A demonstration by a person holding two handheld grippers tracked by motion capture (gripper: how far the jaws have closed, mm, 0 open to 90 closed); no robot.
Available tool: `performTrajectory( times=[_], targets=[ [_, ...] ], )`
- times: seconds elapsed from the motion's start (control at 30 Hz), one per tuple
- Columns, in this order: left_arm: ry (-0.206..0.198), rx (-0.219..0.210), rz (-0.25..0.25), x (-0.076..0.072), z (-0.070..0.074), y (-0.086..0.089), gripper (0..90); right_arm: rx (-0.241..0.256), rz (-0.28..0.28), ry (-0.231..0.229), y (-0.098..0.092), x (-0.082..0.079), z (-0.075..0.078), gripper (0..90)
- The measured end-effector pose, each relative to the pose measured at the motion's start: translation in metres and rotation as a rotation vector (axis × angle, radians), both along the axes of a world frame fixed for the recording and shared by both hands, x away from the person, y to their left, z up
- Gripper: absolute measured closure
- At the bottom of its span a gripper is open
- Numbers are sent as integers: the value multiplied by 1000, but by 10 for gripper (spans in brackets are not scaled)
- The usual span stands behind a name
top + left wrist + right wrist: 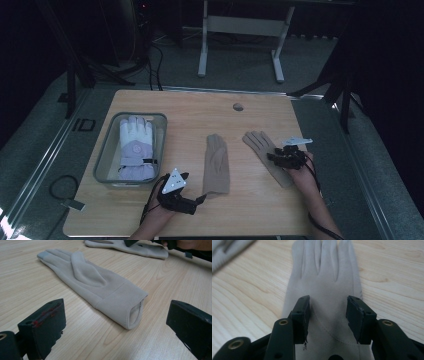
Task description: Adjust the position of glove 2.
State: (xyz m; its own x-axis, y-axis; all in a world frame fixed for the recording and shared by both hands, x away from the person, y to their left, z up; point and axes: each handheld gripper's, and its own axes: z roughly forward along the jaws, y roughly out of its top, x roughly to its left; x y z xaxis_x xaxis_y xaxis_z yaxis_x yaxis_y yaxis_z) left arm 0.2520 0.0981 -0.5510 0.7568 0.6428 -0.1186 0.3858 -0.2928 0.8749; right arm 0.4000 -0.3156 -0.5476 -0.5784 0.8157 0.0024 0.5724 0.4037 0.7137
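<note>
The right gripper [328, 317] straddled one glove [324, 277], jaws open over its palm, ready to pinch. The left gripper [116, 322], jaws wide, faced the other glove's cuff [136, 312].

Bare wood between gloves [217, 162] — passable; bin [102, 160] walls off left edge.

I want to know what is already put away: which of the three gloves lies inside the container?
The padded white and lilac winter glove, in the clear plastic bin at the table's left. The two thin beige gloves lie flat on the bare wood.
</note>
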Motion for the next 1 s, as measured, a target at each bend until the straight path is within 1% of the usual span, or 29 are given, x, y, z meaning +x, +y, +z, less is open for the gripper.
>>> performTrajectory(
  times=[0.1,0.13,0.2,0.23,0.27,0.33,0.37,0.4,0.43,0.47,0.5,0.53,0.57,0.6,0.63,0.7,0.73,0.77,0.83,0.87,0.9,0.93,0.97,1.0],
  targets=[
    [5,-1,-3,1,-1,1,25,-8,14,-22,0,-1,-4,575],
    [6,-3,-3,1,-1,1,26,3,14,-22,0,-2,-5,610],
    [6,-4,-3,1,-1,1,26,7,6,-29,1,-3,-5,707],
    [6,-4,-3,0,0,1,26,8,-5,-27,1,-4,-5,752],
    [5,-3,-4,0,0,1,25,10,-28,-30,2,-4,-5,792],
    [-1,0,-2,0,0,1,26,28,-76,-31,4,-7,-4,824],
    [-1,-4,0,0,1,1,26,28,-87,-35,6,-8,-3,832],
    [-1,-7,0,0,1,1,25,37,-123,-41,7,-10,-1,836],
    [-3,-9,1,0,1,1,25,52,-146,-40,8,-11,1,838],
    [-4,-9,1,0,1,1,25,81,-174,-44,9,-14,5,839],
    [-4,-11,0,0,2,1,26,93,-188,-46,11,-16,8,840],
    [-4,-13,0,0,2,1,26,98,-222,-43,13,-19,12,840],
    [-5,-14,0,-1,2,1,25,102,-243,-41,14,-21,14,840],
    [-7,-12,-1,-1,2,1,26,115,-268,-46,17,-26,17,840],
    [-9,-10,-1,-1,3,1,26,117,-285,-52,18,-28,19,840],
    [-10,-13,1,-1,3,1,26,133,-342,-73,19,-36,24,839],
    [-12,-15,3,-1,4,1,26,152,-370,-80,19,-40,26,838],
    [-14,-19,4,-2,5,2,26,153,-383,-77,19,-42,27,838],
    [-18,-17,5,-2,5,3,25,140,-419,-86,20,-47,29,838],
    [-18,-20,7,-2,5,3,25,133,-444,-85,21,-49,29,837],
    [-17,-21,6,-2,5,4,26,133,-460,-80,20,-51,28,837],
    [-16,-22,7,-1,5,4,25,119,-476,-71,21,-52,25,837],
    [-17,-23,7,-1,5,4,26,116,-483,-61,21,-52,23,836],
    [-16,-25,7,-1,5,4,25,125,-492,-44,20,-51,18,834]
  ],
)
